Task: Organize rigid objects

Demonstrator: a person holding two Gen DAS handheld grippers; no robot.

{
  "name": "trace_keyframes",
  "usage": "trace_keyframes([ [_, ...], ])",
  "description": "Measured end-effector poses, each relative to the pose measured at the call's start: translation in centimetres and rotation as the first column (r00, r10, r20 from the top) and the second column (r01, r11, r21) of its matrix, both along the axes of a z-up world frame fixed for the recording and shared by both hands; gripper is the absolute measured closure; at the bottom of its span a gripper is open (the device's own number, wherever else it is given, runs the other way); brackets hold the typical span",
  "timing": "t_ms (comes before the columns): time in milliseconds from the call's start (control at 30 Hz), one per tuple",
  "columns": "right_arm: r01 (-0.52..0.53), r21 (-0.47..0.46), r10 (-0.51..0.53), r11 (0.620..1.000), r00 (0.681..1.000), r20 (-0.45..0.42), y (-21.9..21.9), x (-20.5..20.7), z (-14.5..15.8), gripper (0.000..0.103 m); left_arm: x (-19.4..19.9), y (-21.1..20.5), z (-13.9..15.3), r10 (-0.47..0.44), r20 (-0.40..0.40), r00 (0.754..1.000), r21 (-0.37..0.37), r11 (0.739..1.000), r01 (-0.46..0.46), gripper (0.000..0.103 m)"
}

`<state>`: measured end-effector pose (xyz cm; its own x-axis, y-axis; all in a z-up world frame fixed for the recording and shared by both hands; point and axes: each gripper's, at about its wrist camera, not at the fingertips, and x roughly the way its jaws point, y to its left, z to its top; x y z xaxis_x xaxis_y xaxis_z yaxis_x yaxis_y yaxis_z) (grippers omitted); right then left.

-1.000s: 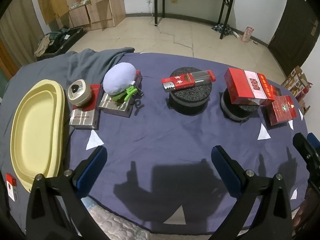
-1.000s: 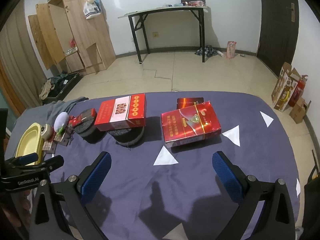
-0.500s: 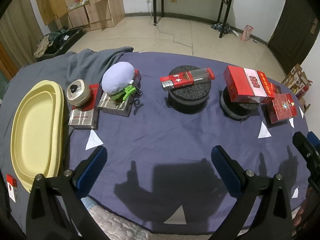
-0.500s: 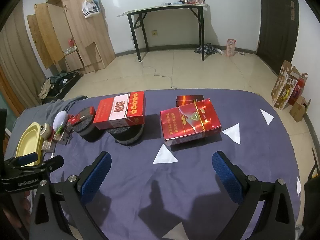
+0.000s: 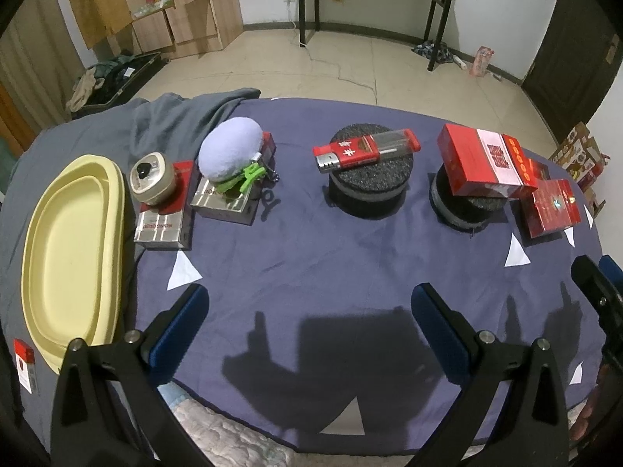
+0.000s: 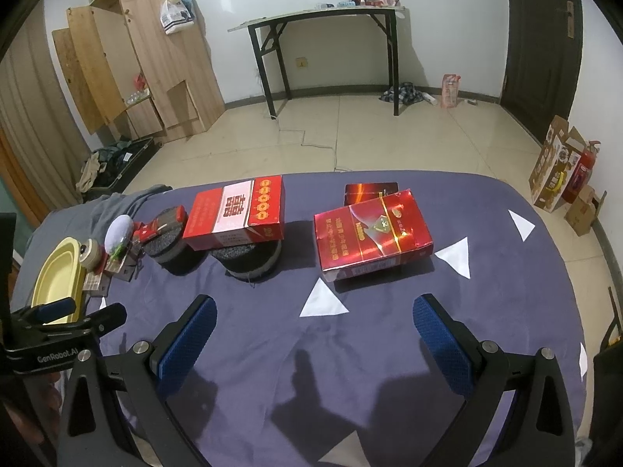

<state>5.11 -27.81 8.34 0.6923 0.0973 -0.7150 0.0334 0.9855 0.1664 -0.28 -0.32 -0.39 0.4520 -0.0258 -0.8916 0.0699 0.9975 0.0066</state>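
Note:
A row of objects lies on a purple cloth. A round tin [image 5: 152, 177] sits on a silver-red pack, a lilac plush [image 5: 229, 153] with a green clip on another pack, a red lighter [image 5: 366, 151] on a black foam disc [image 5: 370, 190], and a red box [image 5: 483, 161] [image 6: 237, 214] on a second disc. A glossy red carton [image 6: 372, 233] [image 5: 551, 208] lies at the right. A yellow tray [image 5: 66, 241] is at the far left. My left gripper [image 5: 309, 321] and right gripper [image 6: 313, 330] are both open and empty, well short of the objects.
A grey cloth [image 5: 175, 116] is bunched at the back left. White paper triangles [image 6: 323, 299] lie on the cloth. A small red pack [image 5: 24, 362] lies by the tray's near end. Beyond the table are a tiled floor and a black desk [image 6: 323, 27].
Both grippers have eased slightly; the objects sit a little differently in view. Nothing was touched or moved on the cloth.

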Motion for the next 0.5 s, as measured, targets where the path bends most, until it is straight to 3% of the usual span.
trace_keyframes([
  [500, 0.003, 0.005, -0.003, 1.000, 1.000, -0.006, 0.05, 0.03, -0.15, 0.000, -0.03, 0.14, 0.05, -0.002, -0.003, 1.000, -0.003, 1.000, 0.002, 0.000],
])
